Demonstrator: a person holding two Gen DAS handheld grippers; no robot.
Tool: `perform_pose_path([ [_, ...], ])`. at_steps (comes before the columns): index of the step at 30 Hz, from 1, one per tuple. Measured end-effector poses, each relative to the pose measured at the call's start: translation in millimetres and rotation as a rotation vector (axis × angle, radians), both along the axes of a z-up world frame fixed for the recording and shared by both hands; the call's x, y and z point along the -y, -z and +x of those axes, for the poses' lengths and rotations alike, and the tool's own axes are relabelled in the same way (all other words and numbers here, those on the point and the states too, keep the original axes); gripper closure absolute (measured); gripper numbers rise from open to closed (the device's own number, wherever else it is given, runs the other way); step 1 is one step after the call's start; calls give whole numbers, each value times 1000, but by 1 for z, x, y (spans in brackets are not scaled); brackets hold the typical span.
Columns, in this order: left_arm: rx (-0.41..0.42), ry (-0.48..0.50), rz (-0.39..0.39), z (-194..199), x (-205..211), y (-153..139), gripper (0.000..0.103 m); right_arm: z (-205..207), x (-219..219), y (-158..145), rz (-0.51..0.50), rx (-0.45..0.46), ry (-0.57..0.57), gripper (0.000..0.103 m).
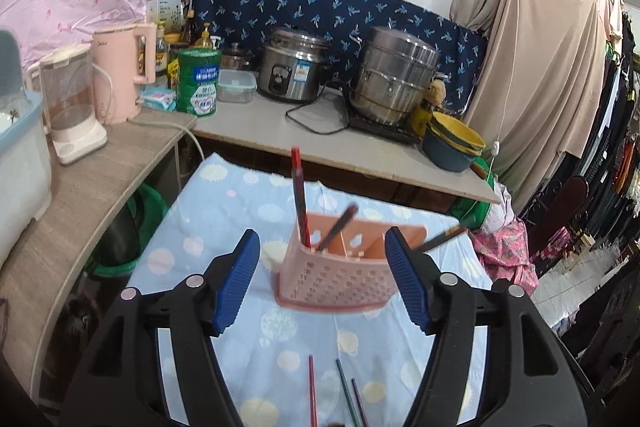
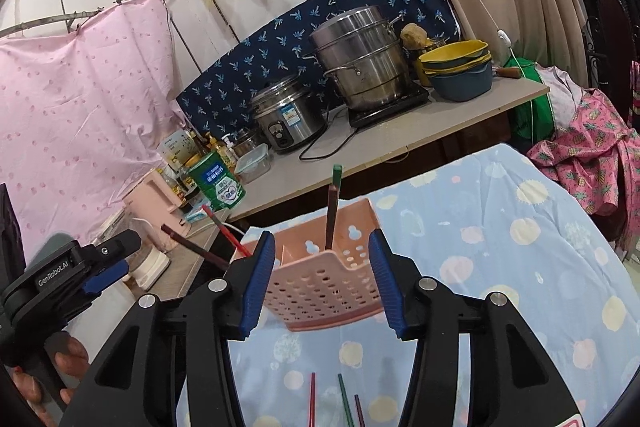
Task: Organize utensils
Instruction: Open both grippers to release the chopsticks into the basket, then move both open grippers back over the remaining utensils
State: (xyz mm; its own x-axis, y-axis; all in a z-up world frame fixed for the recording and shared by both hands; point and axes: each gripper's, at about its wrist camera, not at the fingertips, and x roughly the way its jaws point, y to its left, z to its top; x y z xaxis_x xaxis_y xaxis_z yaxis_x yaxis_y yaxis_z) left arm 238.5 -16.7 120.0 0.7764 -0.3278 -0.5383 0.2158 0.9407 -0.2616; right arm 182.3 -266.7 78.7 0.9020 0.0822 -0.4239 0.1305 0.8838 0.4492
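Observation:
A pink perforated utensil basket (image 1: 336, 275) stands on the blue dotted cloth (image 1: 224, 187), just beyond my left gripper (image 1: 321, 247), which is open with nothing between its pads. Three chopsticks lean in the basket: a red-ended one (image 1: 298, 195), a dark one (image 1: 338, 227) and one tipping out to the right (image 1: 440, 239). In the right wrist view my right gripper (image 2: 321, 251) is open too, its fingers framing the basket (image 2: 328, 283) without pressing on it. A green-ended chopstick (image 2: 332, 211) stands upright there. Loose chopsticks (image 2: 345, 399) lie on the cloth under the gripper.
The left gripper (image 2: 104, 267) shows at the left edge, held by a hand (image 2: 68, 359). Behind the cloth, a counter (image 1: 260, 127) carries a rice cooker (image 1: 292, 67), a steel steamer pot (image 1: 392, 75), stacked bowls (image 1: 452, 143), a green tin (image 1: 198, 83) and a pink kettle (image 1: 120, 75).

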Motion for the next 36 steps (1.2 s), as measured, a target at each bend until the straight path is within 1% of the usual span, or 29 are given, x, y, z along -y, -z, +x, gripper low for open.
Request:
perform_pose_path([
  [2,-25,9,6,-10,-1,11,40,-12,-4,10,5,-30,-16,55],
  [6,-105,39,22,-33,0,43,40,-39,-12,34,9,-100,-43,55],
  [12,-226,92,83,-76,6,99,40,-83,-23,86,14,-260,-88,55],
  [17,-312,109,129,-106,5,141,40,-118,-33,125,-43,-372,-104,55],
  [19,-339,112,151,-117,2,156,40,-129,-35,135,-69,-401,-107,55],
  [22,-376,125,178,-135,-1,175,40,-145,-44,147,-159,-431,-115,55],
  [24,-392,132,188,-144,-5,183,40,-156,-50,153,-204,-445,-132,55],
  [28,-427,148,209,-161,-7,198,40,-171,-54,164,-220,-468,-161,55],
  [31,-433,156,234,-170,-7,204,40,-177,-61,170,-220,-487,-183,55],
  [36,-433,157,229,-172,-7,204,40,-186,-75,175,-265,-493,-210,55],
])
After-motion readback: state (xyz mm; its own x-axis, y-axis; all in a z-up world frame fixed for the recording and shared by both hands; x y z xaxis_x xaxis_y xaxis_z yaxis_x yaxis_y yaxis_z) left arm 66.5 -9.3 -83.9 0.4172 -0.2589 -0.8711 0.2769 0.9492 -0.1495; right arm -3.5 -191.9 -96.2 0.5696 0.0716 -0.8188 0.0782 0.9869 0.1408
